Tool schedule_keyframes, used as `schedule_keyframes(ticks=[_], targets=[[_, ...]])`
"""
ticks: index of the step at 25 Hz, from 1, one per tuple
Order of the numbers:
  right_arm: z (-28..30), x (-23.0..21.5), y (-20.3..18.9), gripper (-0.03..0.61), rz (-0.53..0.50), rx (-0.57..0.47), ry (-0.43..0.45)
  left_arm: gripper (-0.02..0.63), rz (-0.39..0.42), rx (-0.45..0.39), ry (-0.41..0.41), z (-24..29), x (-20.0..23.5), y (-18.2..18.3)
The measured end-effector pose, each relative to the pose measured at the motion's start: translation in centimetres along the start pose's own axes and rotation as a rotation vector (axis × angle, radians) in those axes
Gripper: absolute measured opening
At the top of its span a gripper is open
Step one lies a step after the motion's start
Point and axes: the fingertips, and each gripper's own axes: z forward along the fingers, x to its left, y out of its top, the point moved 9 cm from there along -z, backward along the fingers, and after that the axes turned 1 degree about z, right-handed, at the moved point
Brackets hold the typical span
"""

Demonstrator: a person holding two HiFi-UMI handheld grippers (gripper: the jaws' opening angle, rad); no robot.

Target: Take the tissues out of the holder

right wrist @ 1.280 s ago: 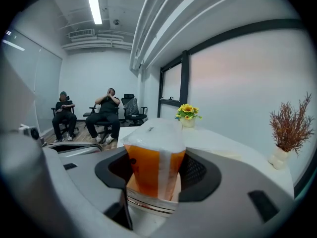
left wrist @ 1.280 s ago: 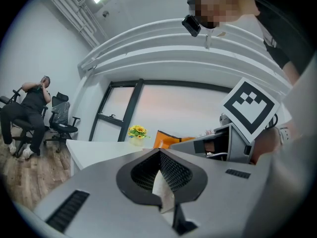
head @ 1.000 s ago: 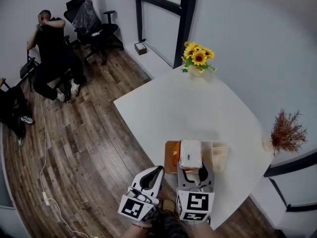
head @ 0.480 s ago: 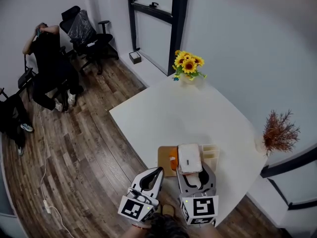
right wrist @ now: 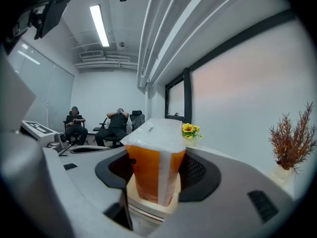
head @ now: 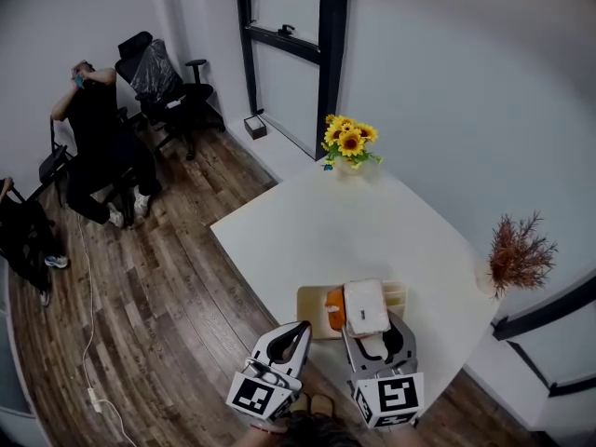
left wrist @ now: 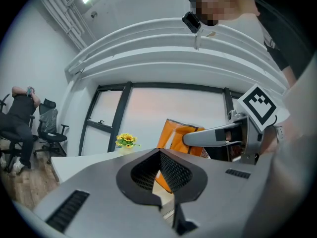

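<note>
At lower centre, the right tongs (head: 374, 326) clamp the tissue pack (head: 364, 304); lift it straight up, since it is probably barely clear of the holder (head: 312, 309). The left tongs (left wrist: 159, 155) are closed and empty.

Dim, vignetted fisheye views; a ceiling strip light (right wrist: 99, 26) glares, edges bend.

The tissue pack (right wrist: 151, 170) is wrapped in glossy orange plastic film, with a paler, frosted band over its top and down one face. The holder (head: 310, 313) looks like pale, matt wood or board. The bench (head: 345, 222) is white, smooth and matt. The left hand-held gripper (left wrist: 159, 168) and the right hand-held gripper (right wrist: 156, 178) have matt grey plastic shells. Their pads (left wrist: 173, 171) are black with a fine meshed texture. The floor (head: 158, 287) is dark wood plank with a slight sheen.
</note>
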Motion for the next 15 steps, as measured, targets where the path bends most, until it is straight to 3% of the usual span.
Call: schedule_keyframes(ticks=[15], targets=[[-2.2, -1.6, 2.3, 0.256, 0.004, -0.048, 0.012, 0.006, 0.027, -0.014, -0.035, 1.1, -1.7, 1.7]])
